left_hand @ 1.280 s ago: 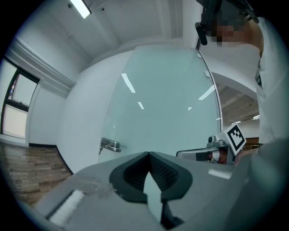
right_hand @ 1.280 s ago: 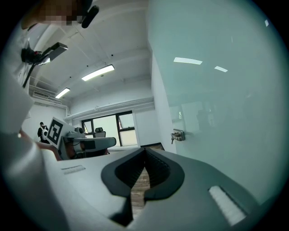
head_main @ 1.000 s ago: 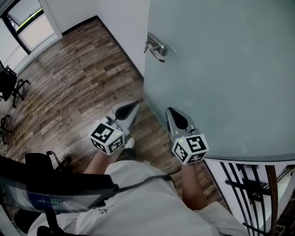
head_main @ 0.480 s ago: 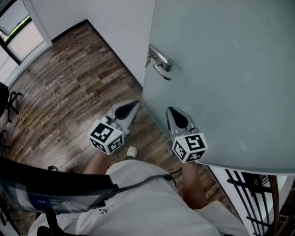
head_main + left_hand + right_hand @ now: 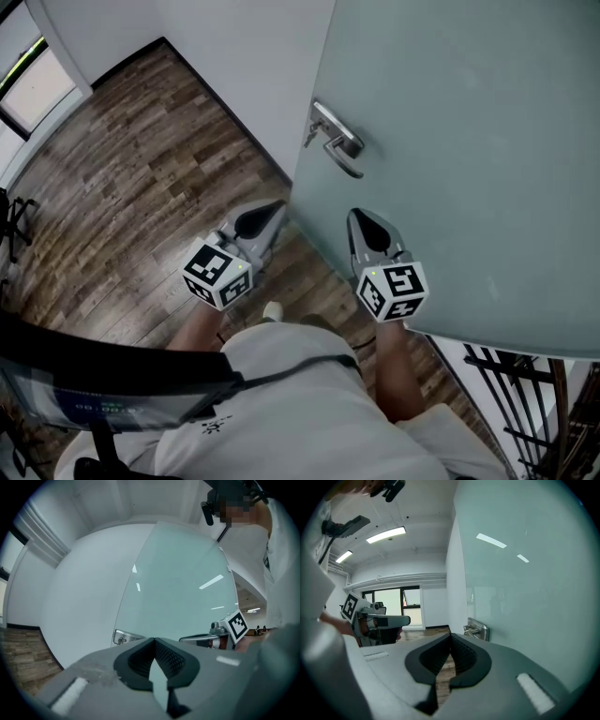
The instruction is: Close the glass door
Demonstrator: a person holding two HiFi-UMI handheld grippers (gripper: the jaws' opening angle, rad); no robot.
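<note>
Right in front of the glass door (image 5: 469,141), the person's got two hand-held grippers up, one per hand, each with one marker cube on the back, so two cubes total. There's just one door here, a big frosted pane. It's standing open, angled away from the white wall (image 5: 234,56) behind it. Its free edge comes down just past the left hand-held gripper (image 5: 272,211).

One metal lever handle (image 5: 337,141) sits on the door near that edge, up above both gripper tips.

The left hand-held gripper is just off the door's edge, on the wall side, over the wood floor (image 5: 141,159). In its own view the jaws are clenched tip to tip with nothing in them. The door fills the view ahead of them.

The right hand-held gripper (image 5: 359,217) sits in front of the door's face, below the handle. It's clenched tight too, nothing pinched. From its own view the door runs right alongside it, and the handle is just ahead of the tips. It's hard to say whether the gripper actually touches the glass.

The left cube (image 5: 217,275) and the right cube (image 5: 392,291) sit back toward the person's white shirt (image 5: 291,403).

Under the door's bottom edge, one set of black railing bars (image 5: 511,403) peeks out. Well away from the door, at the far left edge, there's part of one black office chair (image 5: 14,220).
</note>
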